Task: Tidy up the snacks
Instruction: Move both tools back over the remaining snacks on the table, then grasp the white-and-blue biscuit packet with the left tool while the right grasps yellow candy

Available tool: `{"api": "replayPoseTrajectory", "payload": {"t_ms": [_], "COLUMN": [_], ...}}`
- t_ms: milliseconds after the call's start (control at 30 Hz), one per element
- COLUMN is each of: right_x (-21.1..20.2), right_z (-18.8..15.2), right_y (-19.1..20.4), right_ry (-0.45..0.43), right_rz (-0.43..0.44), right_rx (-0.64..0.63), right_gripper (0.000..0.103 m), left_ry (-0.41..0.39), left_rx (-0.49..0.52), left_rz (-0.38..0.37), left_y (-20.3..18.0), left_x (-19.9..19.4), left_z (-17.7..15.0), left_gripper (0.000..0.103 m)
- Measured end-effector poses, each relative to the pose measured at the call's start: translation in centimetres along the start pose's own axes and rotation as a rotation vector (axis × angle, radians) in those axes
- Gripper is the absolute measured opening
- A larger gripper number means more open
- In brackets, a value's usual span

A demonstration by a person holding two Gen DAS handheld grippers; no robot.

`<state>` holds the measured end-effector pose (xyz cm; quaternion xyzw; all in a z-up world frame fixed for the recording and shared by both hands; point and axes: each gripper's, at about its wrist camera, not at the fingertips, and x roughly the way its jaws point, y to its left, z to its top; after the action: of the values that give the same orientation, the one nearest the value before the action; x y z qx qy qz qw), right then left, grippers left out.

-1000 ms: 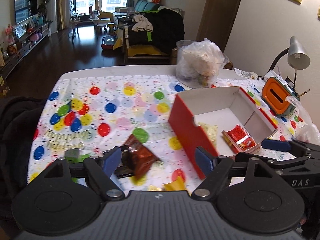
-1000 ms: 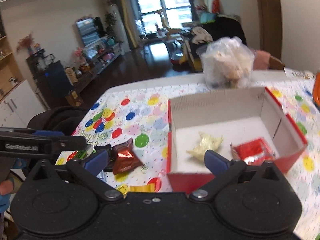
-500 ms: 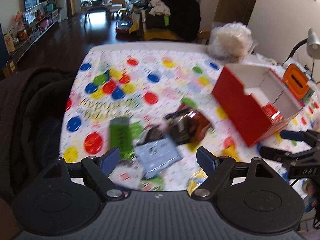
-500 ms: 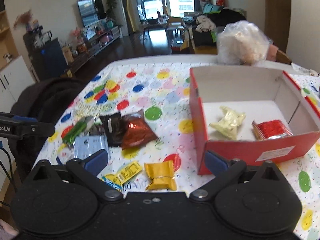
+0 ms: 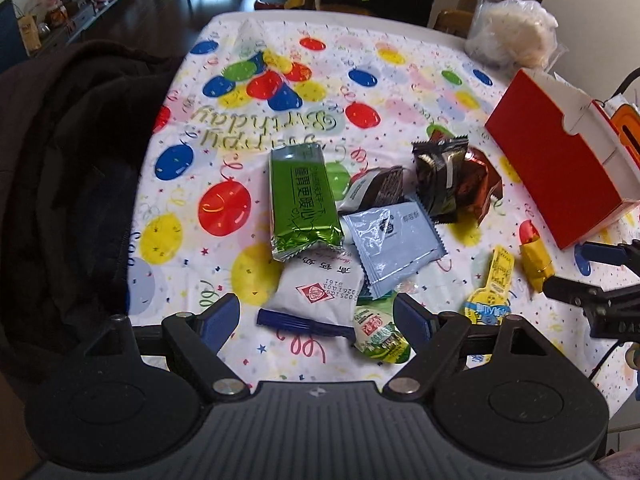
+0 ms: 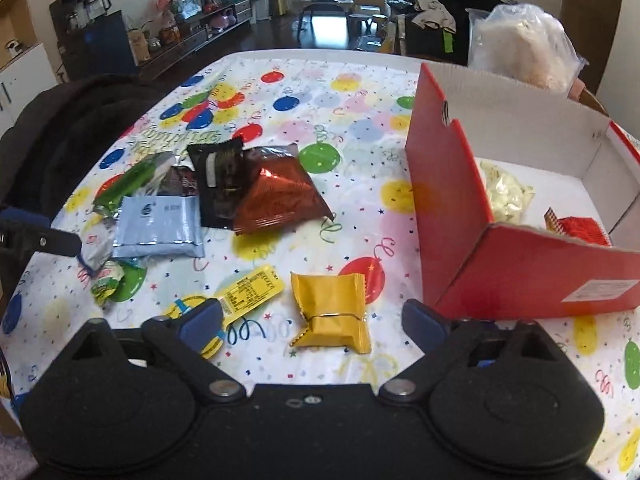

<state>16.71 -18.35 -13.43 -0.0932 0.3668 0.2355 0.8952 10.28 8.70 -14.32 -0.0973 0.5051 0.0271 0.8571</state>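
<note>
**Loose snacks beside the red box**

Gold foil snack packet [image 6: 334, 310] lay flat on the balloon-print birthday tablecloth [image 6: 304, 92], just beside the open red cardboard box [image 6: 448, 208]. The box held a pale yellow wrapped sweet [image 6: 506, 196] and a red wrapped snack [image 6: 580, 230]. The right gripper [image 6: 312, 324] hovered over the gold packet — jaws spread, just narrowed, pinching nothing. The left gripper [image 5: 316, 316] stood spread above a white printed pouch [image 5: 316, 288], near a green foil bar [image 5: 304, 204] and a pale blue sachet [image 5: 394, 246] — empty.
</note>
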Motion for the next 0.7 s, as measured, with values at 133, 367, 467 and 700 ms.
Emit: {"api": "replayPoseTrajectory", "payload": {"t_ms": [133,367,467,700], "right_x": [1.6,3.2,3.4,3.4], "right_z": [0.0,0.2,0.2,0.3], "right_y": [-0.7,-1.1,-1.0,-0.7], "right_ry": [0.032,0.065,0.062,0.048], "right_rz": [0.009,-0.003,-0.012,-0.035], "right_rx": [0.051,0.062,0.062,0.034], "right_gripper": [0.076,0.066,0.065,0.049], "left_ry": [0.033,0.08,0.09,0.094], "left_rx": [0.014,0.036,0.033,0.046], "left_rz": [-0.03,-0.049,-0.054,-0.063], "left_y": [0.3,1.0,1.3,1.0], "left_x": [1.4,3.5,4.1,4.4], "left_z": [0.4,1.2,1.5,1.9], "left_gripper": [0.084,0.084,0.083,0.081]}}
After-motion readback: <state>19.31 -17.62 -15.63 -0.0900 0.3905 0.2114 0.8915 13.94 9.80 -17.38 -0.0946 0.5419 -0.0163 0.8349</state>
